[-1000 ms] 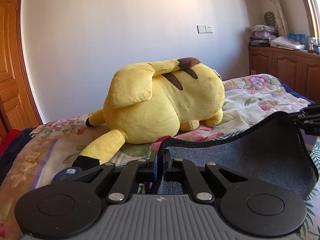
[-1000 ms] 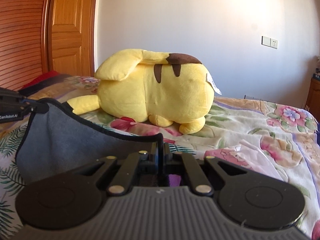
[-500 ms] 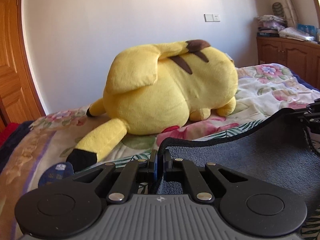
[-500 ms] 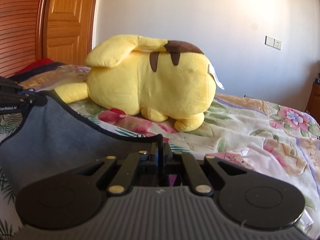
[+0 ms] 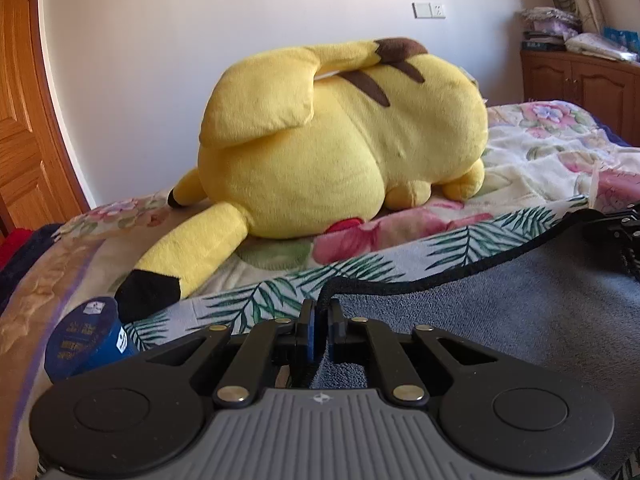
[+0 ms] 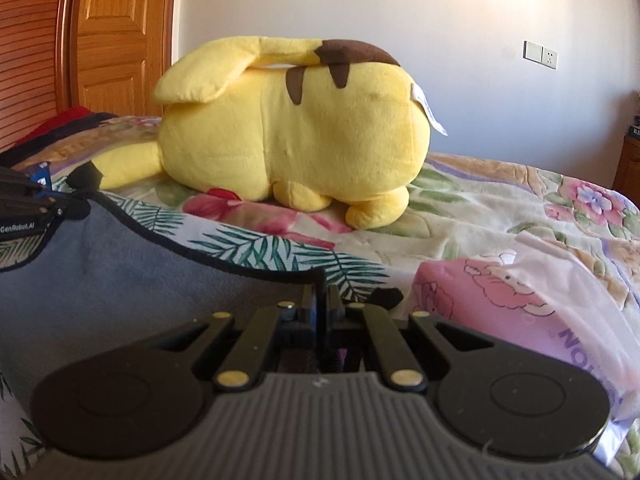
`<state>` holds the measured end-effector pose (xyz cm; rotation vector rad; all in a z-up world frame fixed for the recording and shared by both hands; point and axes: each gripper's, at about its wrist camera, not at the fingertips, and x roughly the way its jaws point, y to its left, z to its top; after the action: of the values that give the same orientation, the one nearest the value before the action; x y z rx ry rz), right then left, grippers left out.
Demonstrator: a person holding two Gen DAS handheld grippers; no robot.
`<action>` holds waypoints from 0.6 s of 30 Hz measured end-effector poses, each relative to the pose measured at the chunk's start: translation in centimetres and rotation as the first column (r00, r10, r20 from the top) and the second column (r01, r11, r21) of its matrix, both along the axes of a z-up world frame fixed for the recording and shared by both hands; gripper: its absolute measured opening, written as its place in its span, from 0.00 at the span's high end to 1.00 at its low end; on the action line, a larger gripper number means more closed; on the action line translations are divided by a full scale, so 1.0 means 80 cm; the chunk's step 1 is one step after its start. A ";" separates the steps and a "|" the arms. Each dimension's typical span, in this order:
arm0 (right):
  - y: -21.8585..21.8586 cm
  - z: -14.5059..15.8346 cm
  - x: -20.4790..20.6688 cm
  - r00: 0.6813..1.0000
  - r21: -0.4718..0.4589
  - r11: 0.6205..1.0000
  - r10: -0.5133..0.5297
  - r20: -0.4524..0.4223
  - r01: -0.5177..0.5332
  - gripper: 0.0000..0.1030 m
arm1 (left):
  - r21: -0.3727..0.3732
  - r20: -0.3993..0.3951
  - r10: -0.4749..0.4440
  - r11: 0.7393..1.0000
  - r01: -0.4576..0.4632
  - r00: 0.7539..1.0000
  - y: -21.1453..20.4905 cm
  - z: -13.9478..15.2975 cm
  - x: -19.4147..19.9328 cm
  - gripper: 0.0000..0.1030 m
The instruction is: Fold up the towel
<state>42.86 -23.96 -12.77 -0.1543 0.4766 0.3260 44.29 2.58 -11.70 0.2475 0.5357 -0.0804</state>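
The left tool (image 5: 319, 312) is clamped on one corner of the grey towel (image 5: 500, 320); the right tool (image 6: 322, 298) pinches the black-edged hem at the other corner; the towel stretches between them above the floral bed (image 6: 500, 208); a yellow plush toy (image 5: 340, 148) lies beyond; a blue cup (image 5: 86, 338) sits left.

Bright daylight falls warm across the wall (image 5: 240, 60) and the plush toy (image 6: 288, 132), casting soft shadows on the bed (image 6: 500, 208). Fisheye distortion bends the door (image 5: 20, 120) at the edges; the right view is slightly blurred.
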 end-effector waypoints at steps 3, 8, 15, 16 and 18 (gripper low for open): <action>0.001 -0.003 0.001 1.000 -0.014 1.000 -0.007 -0.007 0.007 0.87 | -0.005 -0.022 0.000 1.000 0.000 1.000 -0.001 -0.003 0.001 0.97; -0.007 0.000 -0.004 1.000 0.017 1.000 -0.020 -0.012 0.020 0.51 | -0.014 -0.028 -0.006 1.000 0.006 1.000 -0.004 -0.002 -0.008 0.80; -0.011 0.016 -0.028 0.999 0.034 0.999 -0.005 -0.038 0.006 0.51 | -0.037 -0.049 -0.008 0.999 0.006 0.999 -0.013 0.010 -0.042 0.56; -0.012 0.019 -0.035 0.999 0.037 0.999 0.002 -0.043 0.000 0.50 | -0.035 -0.053 -0.009 0.999 0.007 0.999 -0.014 0.012 -0.049 0.54; -0.014 0.026 -0.046 0.999 0.043 0.999 0.008 -0.052 -0.006 0.50 | -0.032 -0.061 -0.009 0.999 0.007 0.998 -0.017 0.018 -0.060 0.53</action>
<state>39.18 -25.09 -10.68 -0.1065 0.5202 0.3477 39.46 1.24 -10.28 0.2171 0.5942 -0.1045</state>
